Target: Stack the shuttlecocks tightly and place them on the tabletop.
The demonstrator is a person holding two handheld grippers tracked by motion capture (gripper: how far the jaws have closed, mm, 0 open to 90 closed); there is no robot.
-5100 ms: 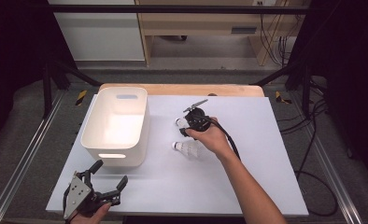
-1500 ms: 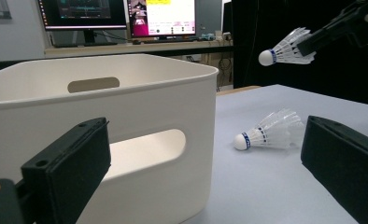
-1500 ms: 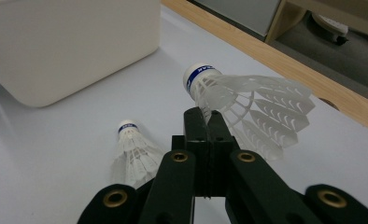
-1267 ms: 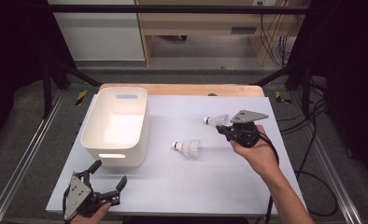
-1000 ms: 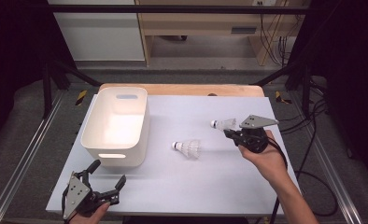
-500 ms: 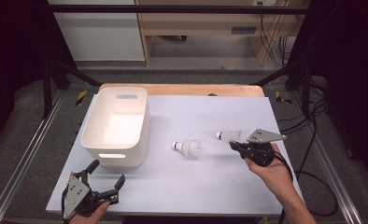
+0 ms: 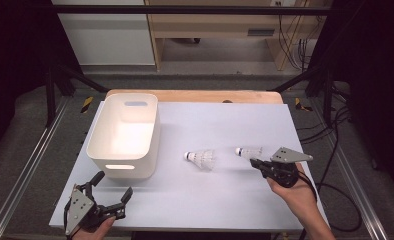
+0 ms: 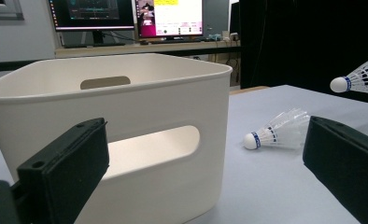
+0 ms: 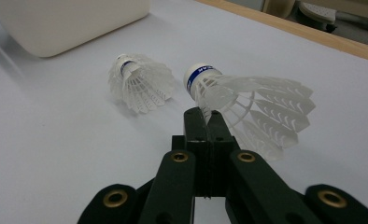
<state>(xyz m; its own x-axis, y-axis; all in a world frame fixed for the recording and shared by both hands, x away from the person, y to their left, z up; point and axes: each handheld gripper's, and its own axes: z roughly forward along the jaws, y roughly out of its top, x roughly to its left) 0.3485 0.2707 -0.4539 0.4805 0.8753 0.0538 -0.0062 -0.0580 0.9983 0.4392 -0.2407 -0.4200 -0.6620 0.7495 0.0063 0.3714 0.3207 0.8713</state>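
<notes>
1. Shuttlecock [image 9: 247,105] pinched by the edge of its feathered skirt in the right gripper [image 9: 204,114]; jaws pressed together on the skirt, cork nose pointing away; seen in the high view [image 7: 249,152] just above the white tabletop [image 7: 210,200], right of centre.
2. Second shuttlecock [image 7: 201,159] lying on its side on the table between the held one and the white bin [image 7: 125,135]; apart from both, nearer the bin in the left gripper view [image 8: 275,133].
3. Left gripper [image 7: 110,192] resting at the near left corner with jaws spread wide, empty, facing the bin wall [image 8: 140,116].
4. Step in hand, as judged: carrying the held shuttlecock, apparently down toward the table rather than toward the bin.
5. Next move, as judged: either a gentle release onto the surface, or a lift and traverse left over the bin rim before opening; light grip needed to spare the feathers.
6. Compared with a second ago: right hand lower and nearer the person, shuttlecock carried along; second shuttlecock, bin and left gripper unmoved.
</notes>
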